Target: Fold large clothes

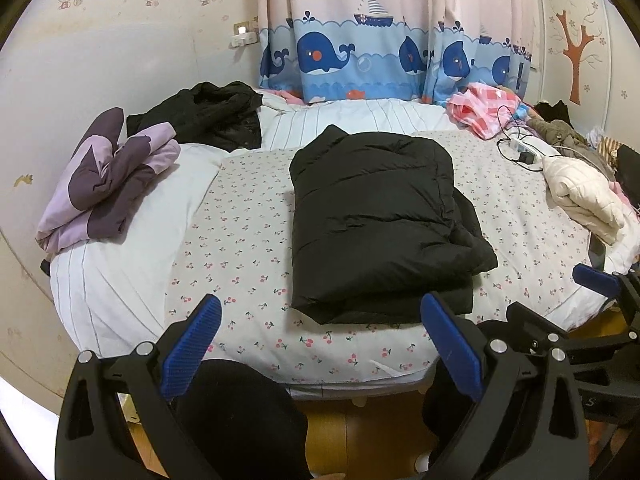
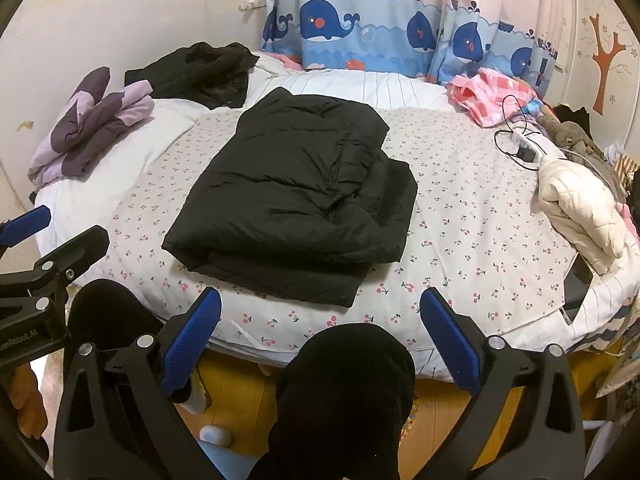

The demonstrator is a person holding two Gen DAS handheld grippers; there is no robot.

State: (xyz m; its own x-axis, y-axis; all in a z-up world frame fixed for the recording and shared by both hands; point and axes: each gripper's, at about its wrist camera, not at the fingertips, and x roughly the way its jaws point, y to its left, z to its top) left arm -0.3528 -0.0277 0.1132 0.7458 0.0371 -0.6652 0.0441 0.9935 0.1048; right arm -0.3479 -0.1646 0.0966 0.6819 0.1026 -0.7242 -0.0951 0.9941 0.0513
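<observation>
Nearest the lens, the left gripper (image 1: 320, 344) stood wide open with nothing between its blue pads (image 1: 192, 344), held back off the near edge of the bed (image 1: 120, 280) above the person's dark-clad knees (image 1: 240, 412). At the far left of the bed lay a folded purple garment (image 1: 108, 184) on the white striped cover, and just behind it a crumpled black garment (image 1: 208, 116) sat against the wall. A cherry-print sheet (image 1: 240, 240) covered the middle of the bed, and on it rested the black jacket (image 1: 376, 216), folded into a thick rectangle with one sleeve edge sticking out along its right side; neither gripper touched it. Behind the bed hung a whale curtain (image 1: 360, 56). To the right of the jacket, near the far edge, lay pink checked cloth (image 1: 484, 108), then a white power strip (image 1: 528, 148) with dark cords, and nearer the front a cream quilted jacket (image 1: 580, 192). In the right wrist view a dark phone (image 2: 576, 284) lay just in front of that cream jacket at the bed's edge. Over there the right gripper (image 2: 320, 340) was likewise spread wide and empty, short of the bed, with the jacket (image 2: 296, 200) well ahead of its pads (image 2: 452, 344).
</observation>
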